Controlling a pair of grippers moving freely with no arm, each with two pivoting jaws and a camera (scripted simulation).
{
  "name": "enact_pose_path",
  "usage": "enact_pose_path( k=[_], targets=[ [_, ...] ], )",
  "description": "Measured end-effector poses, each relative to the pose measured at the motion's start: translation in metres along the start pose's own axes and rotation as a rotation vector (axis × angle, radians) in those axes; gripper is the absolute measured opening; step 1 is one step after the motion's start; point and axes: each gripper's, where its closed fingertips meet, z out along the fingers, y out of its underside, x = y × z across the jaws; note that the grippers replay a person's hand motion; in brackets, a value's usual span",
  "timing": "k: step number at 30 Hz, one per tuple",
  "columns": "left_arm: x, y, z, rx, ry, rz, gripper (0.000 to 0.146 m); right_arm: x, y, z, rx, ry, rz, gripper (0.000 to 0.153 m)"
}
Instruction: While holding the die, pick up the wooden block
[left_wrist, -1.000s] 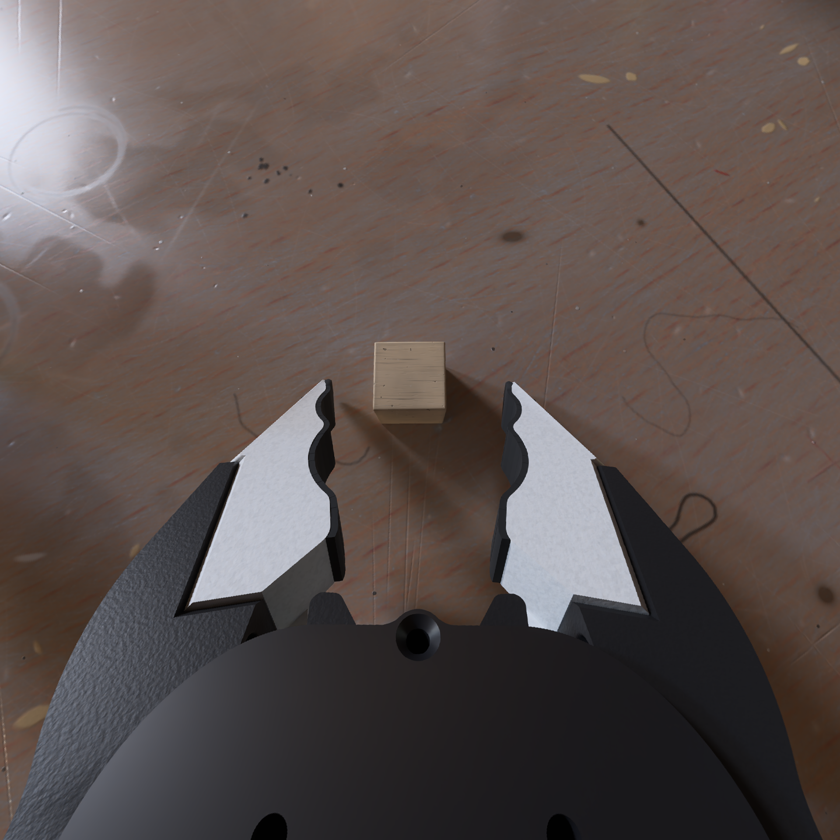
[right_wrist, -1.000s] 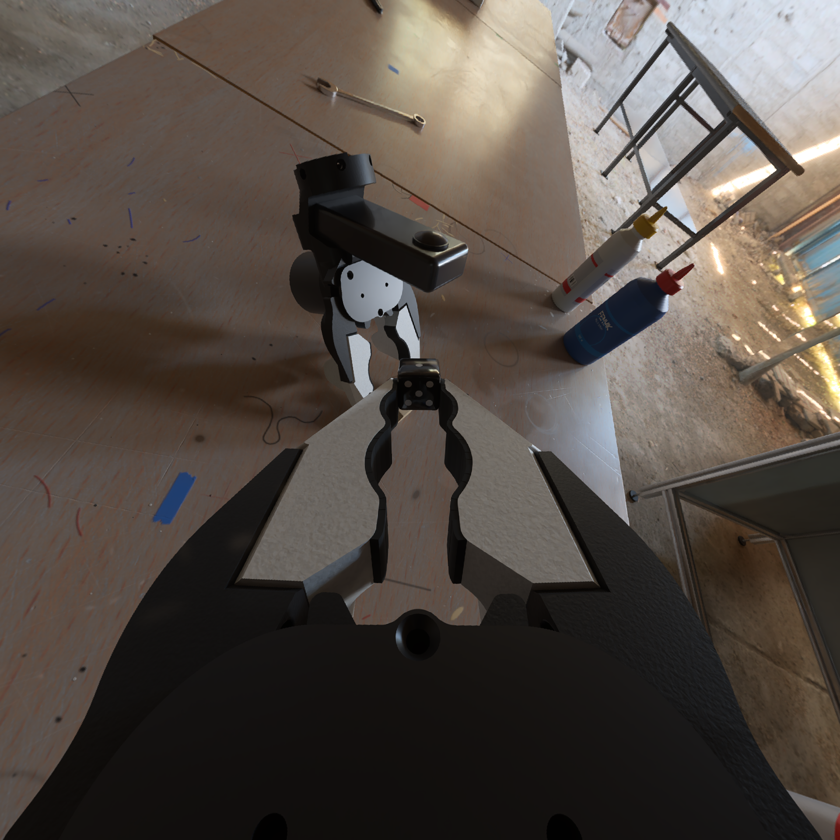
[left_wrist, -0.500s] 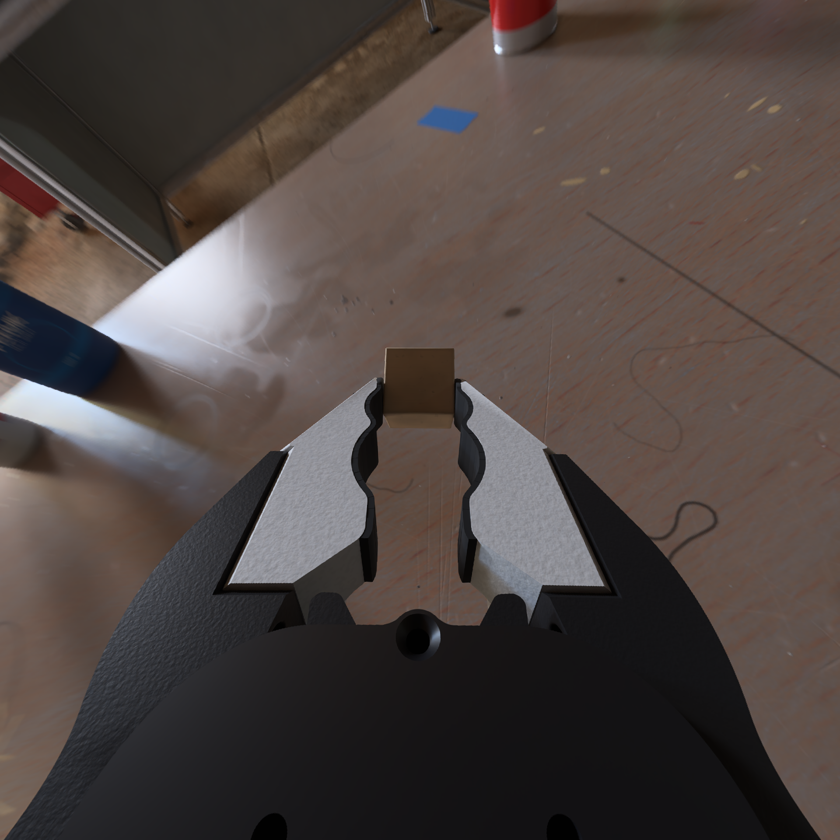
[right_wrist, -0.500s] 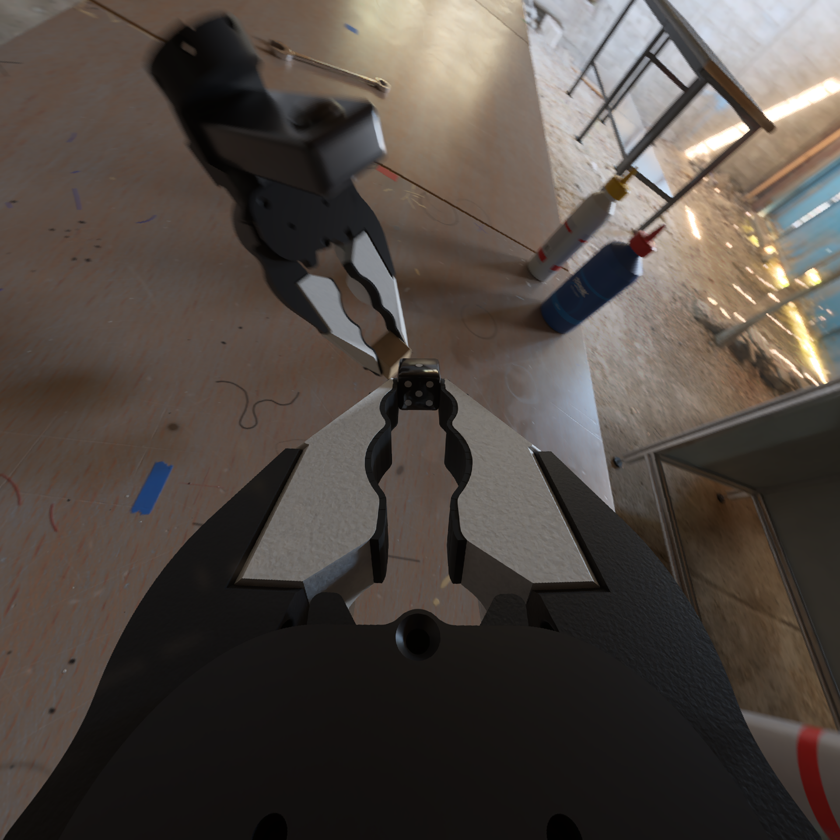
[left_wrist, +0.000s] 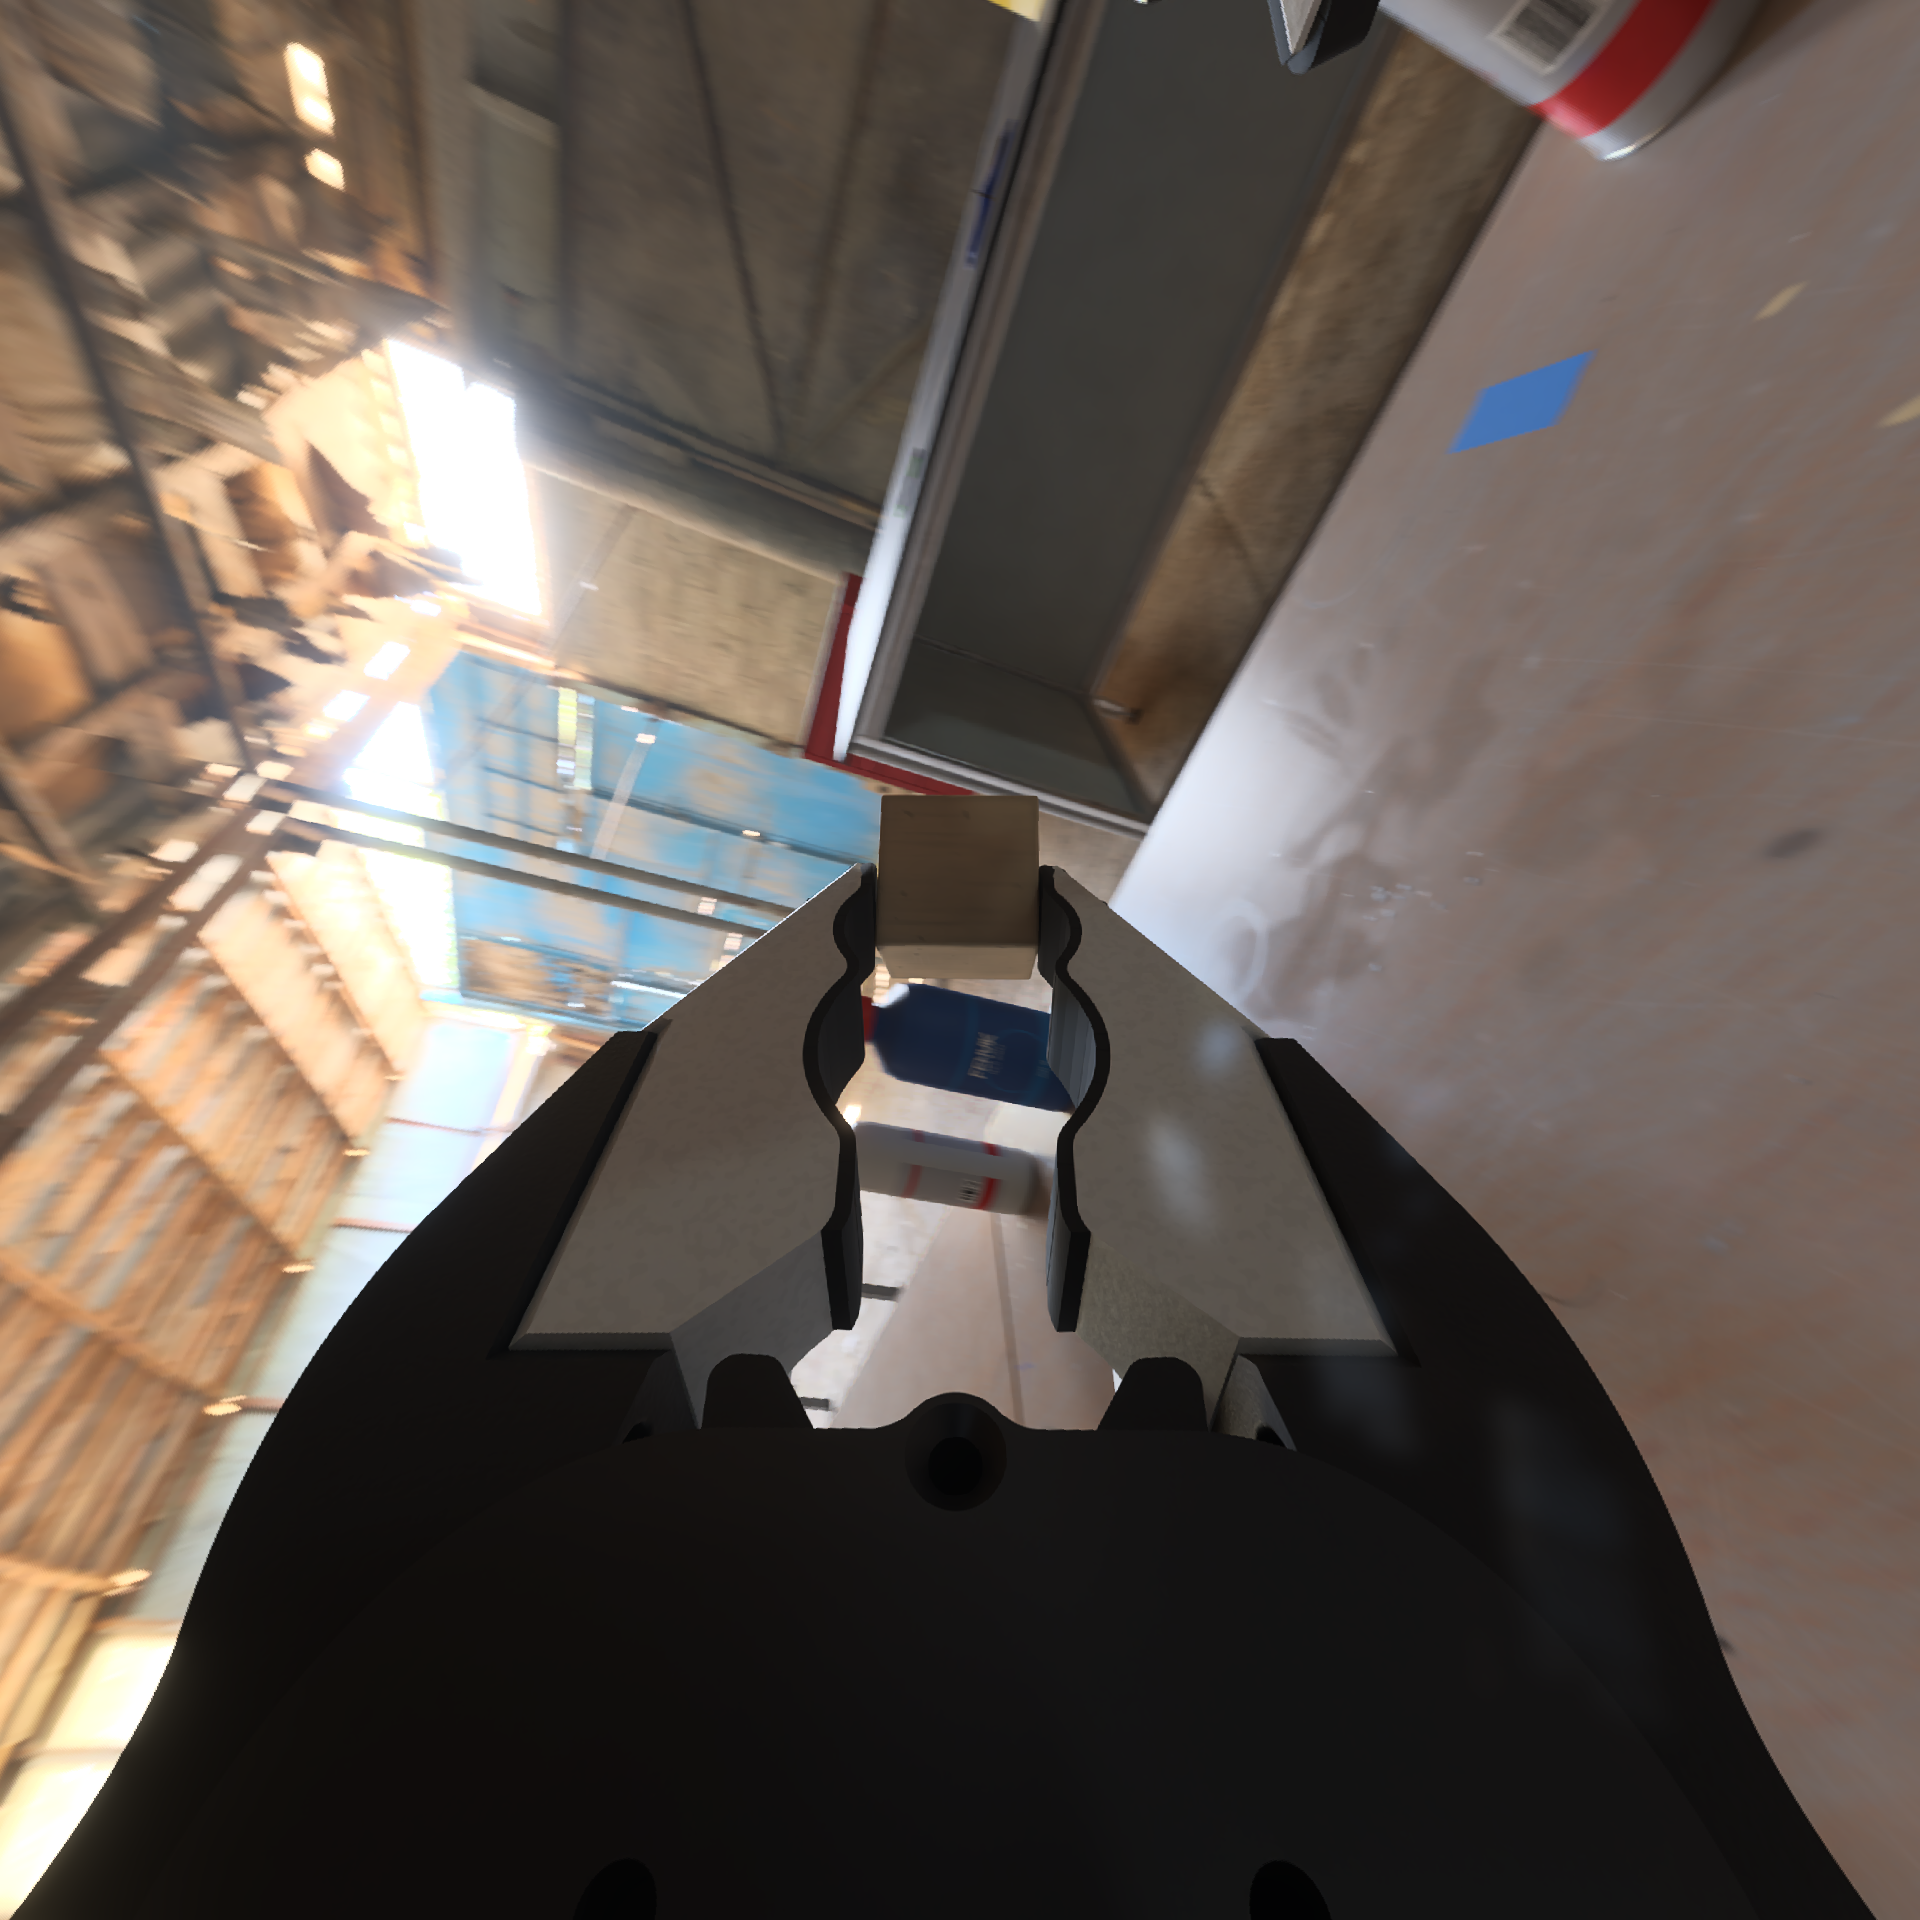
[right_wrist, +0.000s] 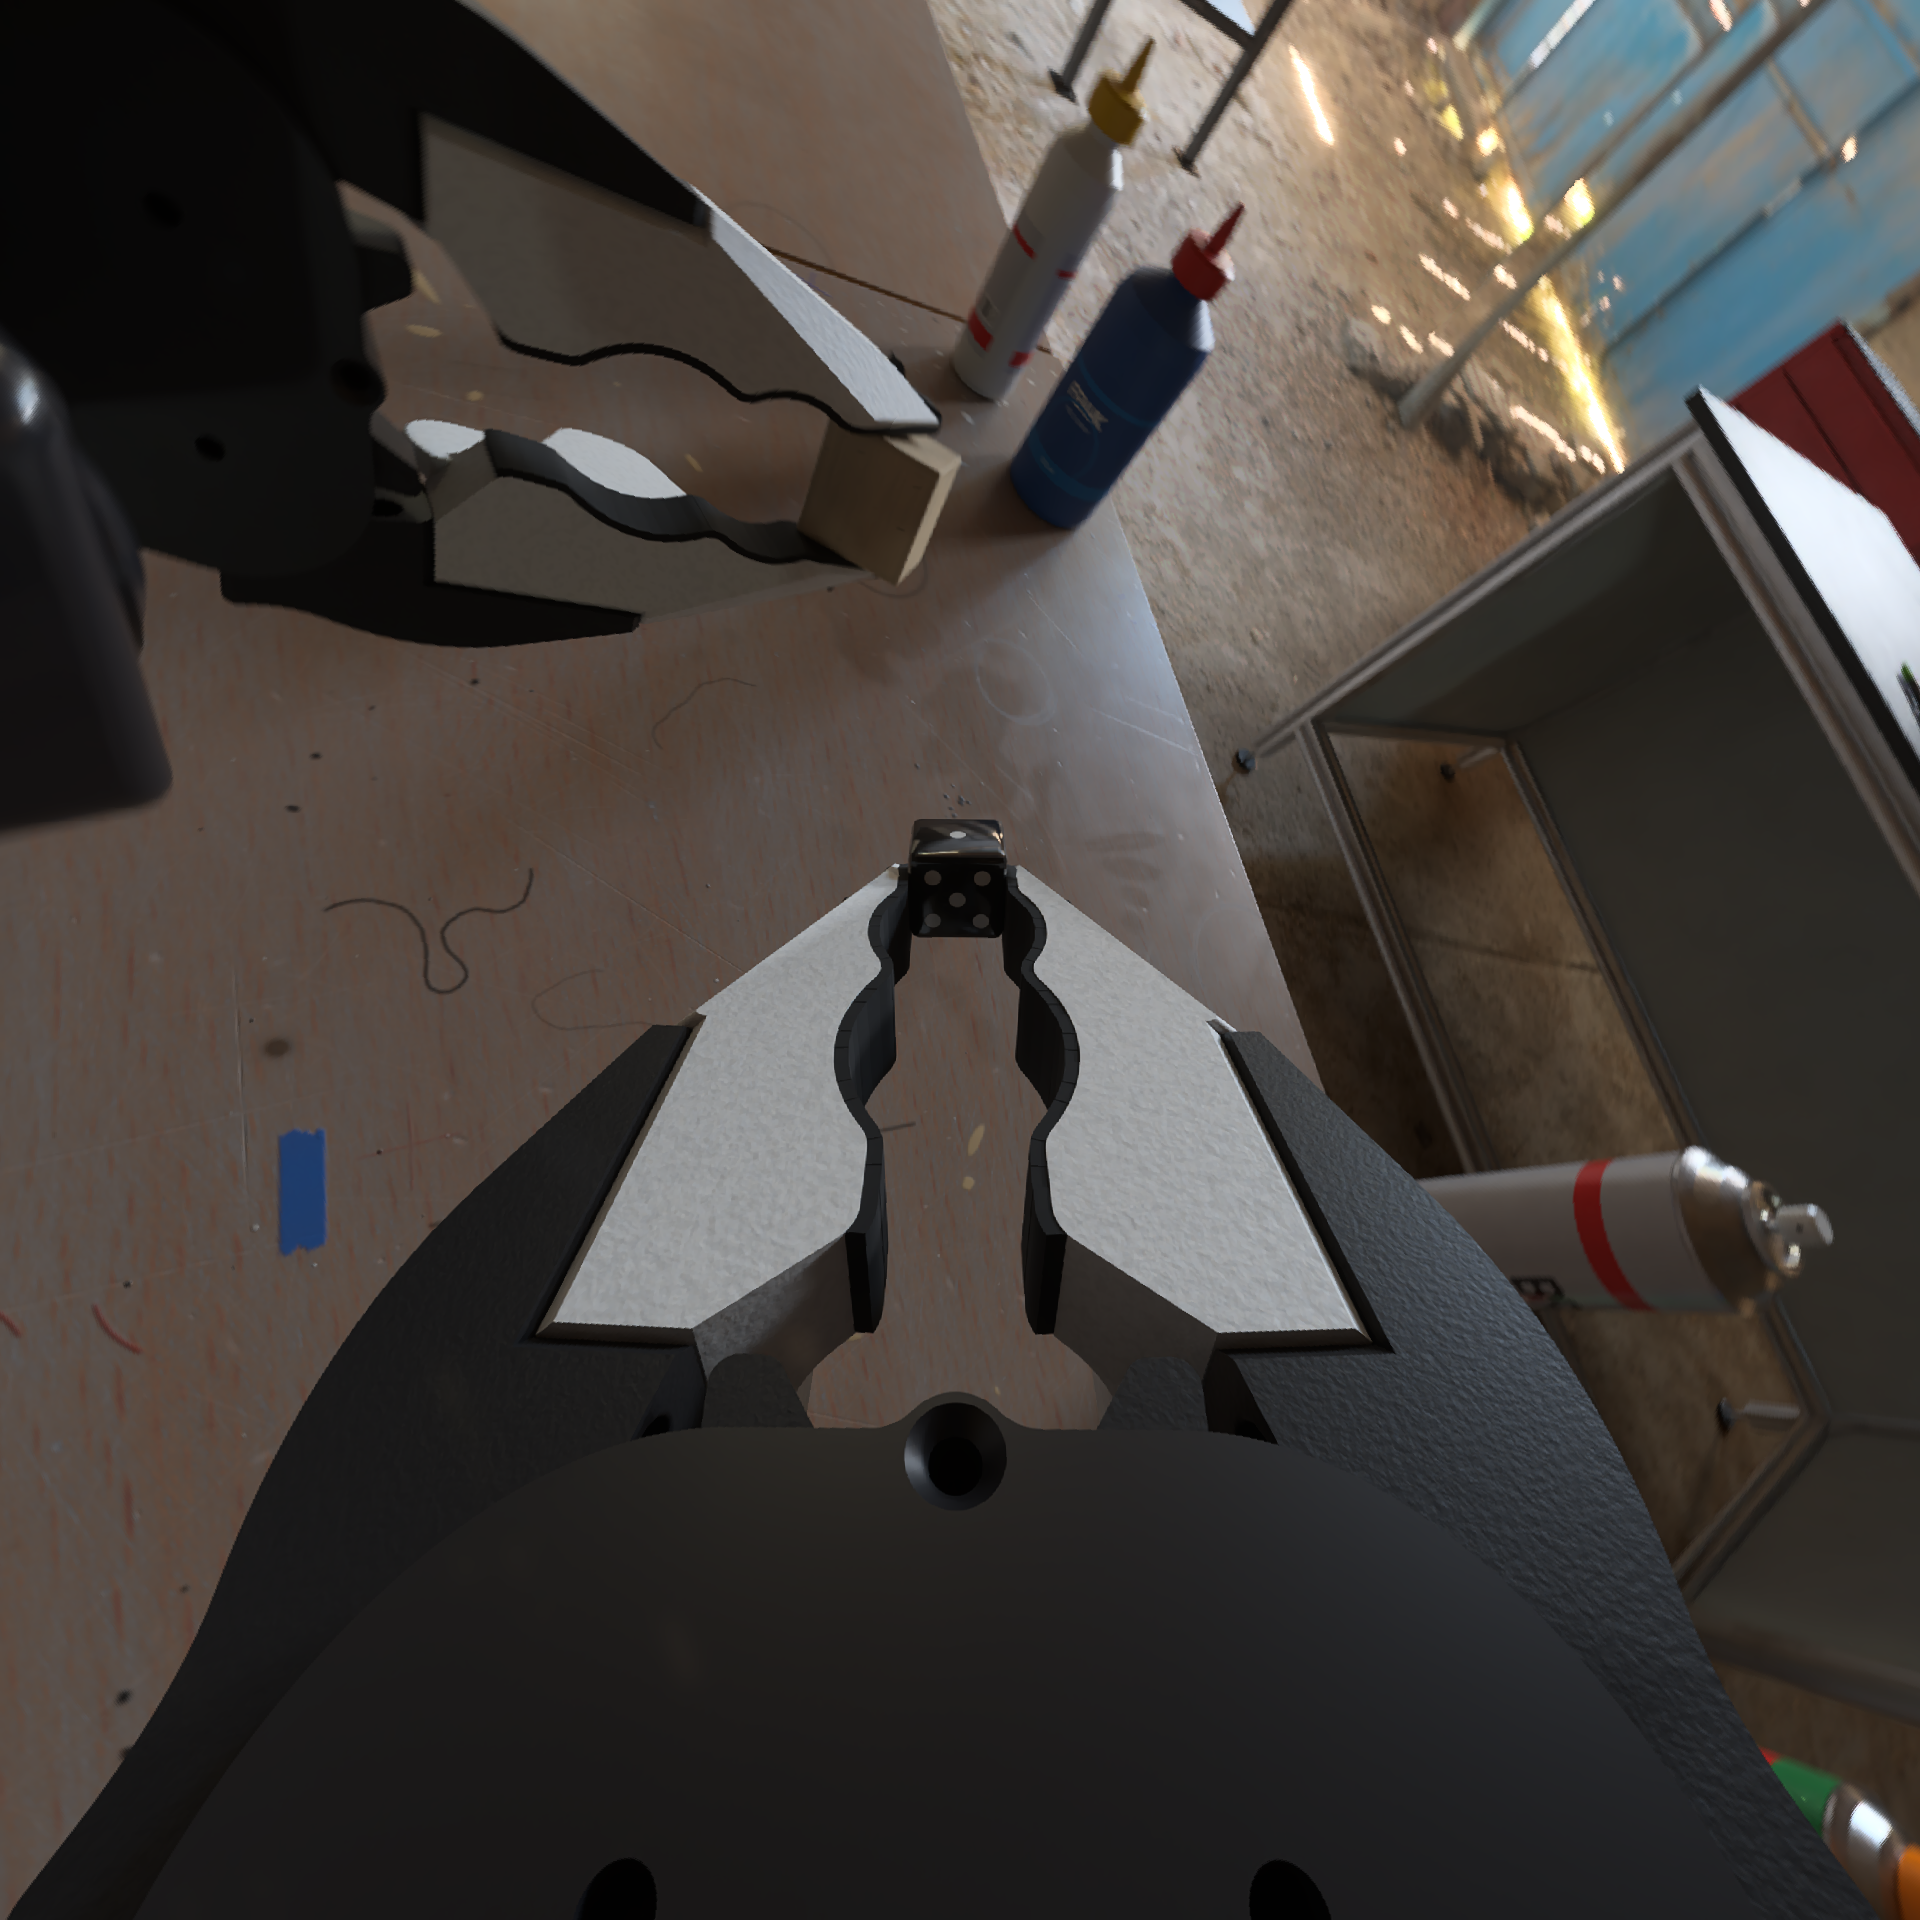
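Observation:
My left gripper (left_wrist: 956, 914) is shut on the wooden block (left_wrist: 958, 900), a small tan cube held between its fingertips well above the table and tilted sideways. The same gripper shows at the upper left of the right wrist view, with the wooden block (right_wrist: 881, 503) at its tips. My right gripper (right_wrist: 956, 899) is shut on the black die (right_wrist: 956, 878) with white pips and holds it above the wooden table (right_wrist: 582, 831), near the table's right edge.
A blue bottle (right_wrist: 1117, 395) and a white bottle (right_wrist: 1039, 249) stand at the table's far edge. A grey can with a red band (right_wrist: 1600, 1236) lies at the right. A grey metal cabinet (right_wrist: 1662, 790) stands beside the table. Blue tape (right_wrist: 302, 1190) marks the tabletop.
My left gripper closed on the wooden block, lifted it off the table and swung up and sideways. My right gripper kept the die and drifted toward the table's edge.

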Motion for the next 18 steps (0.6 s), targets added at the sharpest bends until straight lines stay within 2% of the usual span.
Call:
enact_pose_path(
  k=[4,8,18],
  targets=[
    [-0.01,-0.011,0.007,0.035,-0.121,0.086,0.03,0.013,0.005,0.002,-0.014,0.048,0.116,0.016],
    [-0.011,-0.021,0.011,0.076,-0.216,0.174,0.03,0.015,0.003,0.007,0.018,0.003,0.232,0.016],
    [-0.006,-0.019,0.019,0.073,-0.232,0.225,0.03,0.014,0.015,0.023,-0.104,0.073,0.311,0.016]
  ],
)
